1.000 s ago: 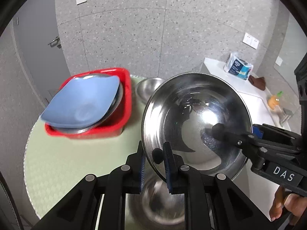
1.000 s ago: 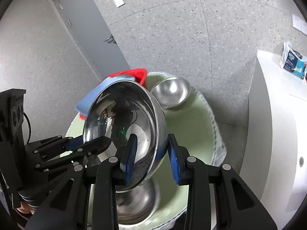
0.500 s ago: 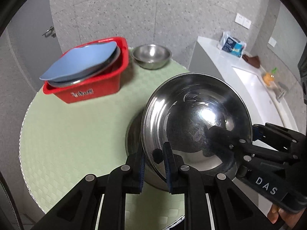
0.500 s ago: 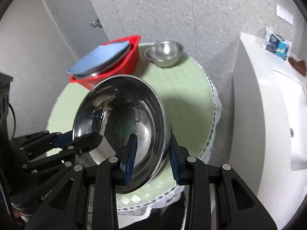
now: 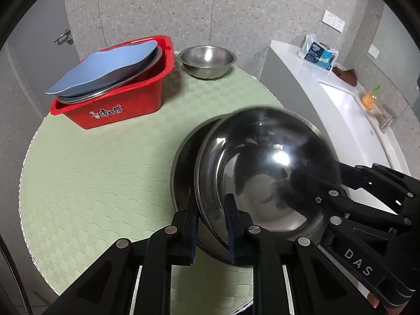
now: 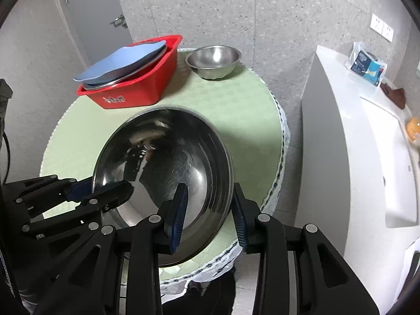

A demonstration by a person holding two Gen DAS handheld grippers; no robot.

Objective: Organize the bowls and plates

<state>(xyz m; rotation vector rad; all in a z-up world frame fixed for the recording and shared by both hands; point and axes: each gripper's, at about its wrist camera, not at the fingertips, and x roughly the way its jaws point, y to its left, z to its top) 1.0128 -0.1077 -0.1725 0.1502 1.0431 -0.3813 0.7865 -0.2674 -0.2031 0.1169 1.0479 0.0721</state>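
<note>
The room is evenly lit, soft and a little cool, with light falling from overhead. It throws a bright glare spot inside the big steel bowl (image 5: 265,181), whose far rim smears with motion blur in both wrist views. The small steel bowl (image 6: 214,61) catches a milder sheen and casts a short shadow on the green tablecloth (image 5: 105,173). The red bin (image 5: 118,99) and its blue plate (image 5: 107,68) look sharp and well exposed. Both pictures bulge hard, bending the white counter (image 6: 341,136) and walls, with black vignette filling the corners
</note>
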